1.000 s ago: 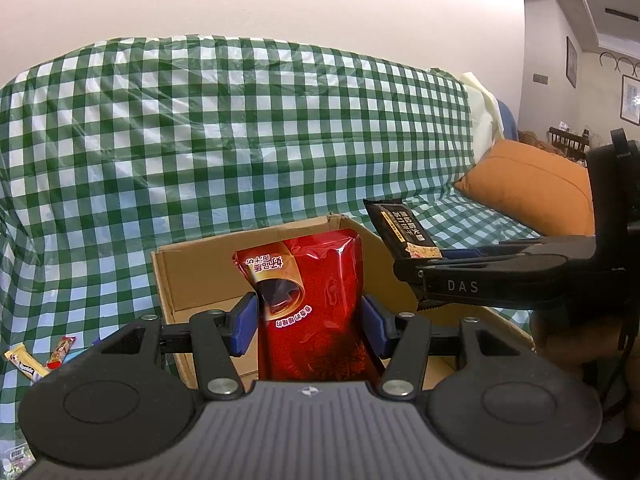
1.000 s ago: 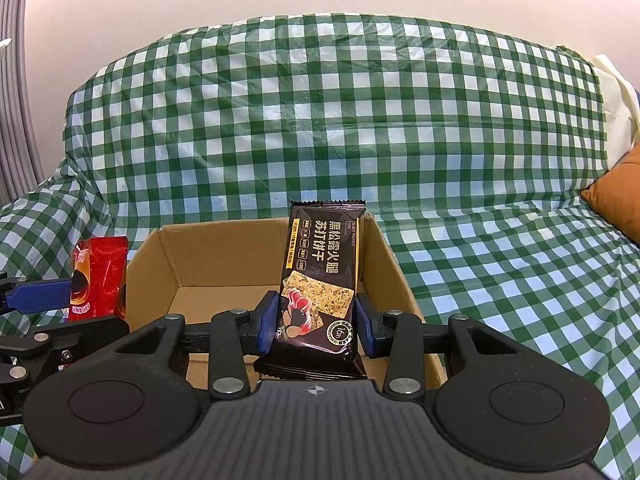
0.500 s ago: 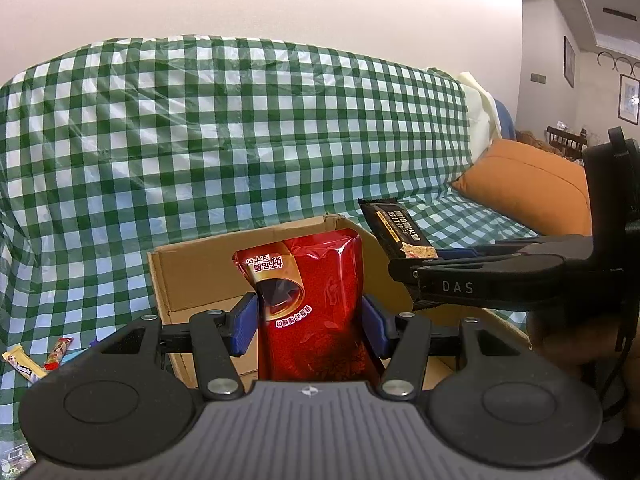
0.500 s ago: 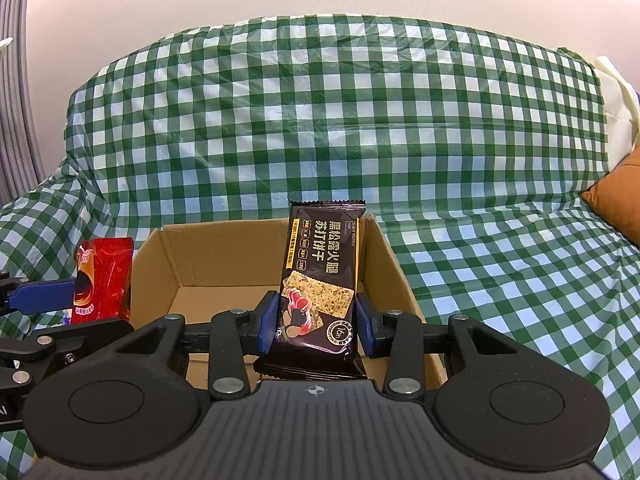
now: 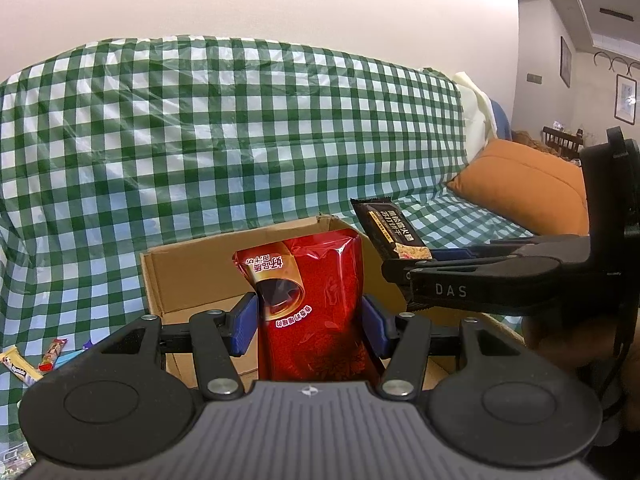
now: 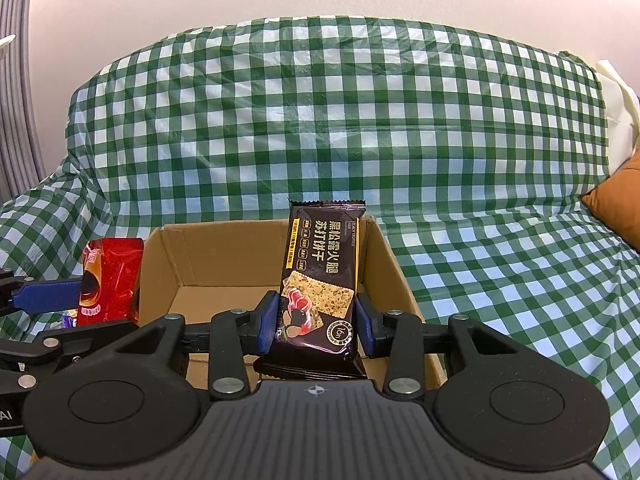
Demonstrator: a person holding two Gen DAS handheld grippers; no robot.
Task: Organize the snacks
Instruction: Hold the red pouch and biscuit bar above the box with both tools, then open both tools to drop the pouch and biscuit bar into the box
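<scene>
our left gripper (image 5: pixel 310 326) clamps a glossy red snack pouch (image 5: pixel 312 304); our right gripper (image 6: pixel 316 322) clamps a black cracker packet (image 6: pixel 322 276) above the open cardboard box (image 6: pixel 224 256).

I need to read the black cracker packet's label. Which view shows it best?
The right wrist view: the black cracker packet faces the camera upright, clamped in the right claw. The left wrist view shows it only obliquely, from the side.
</scene>
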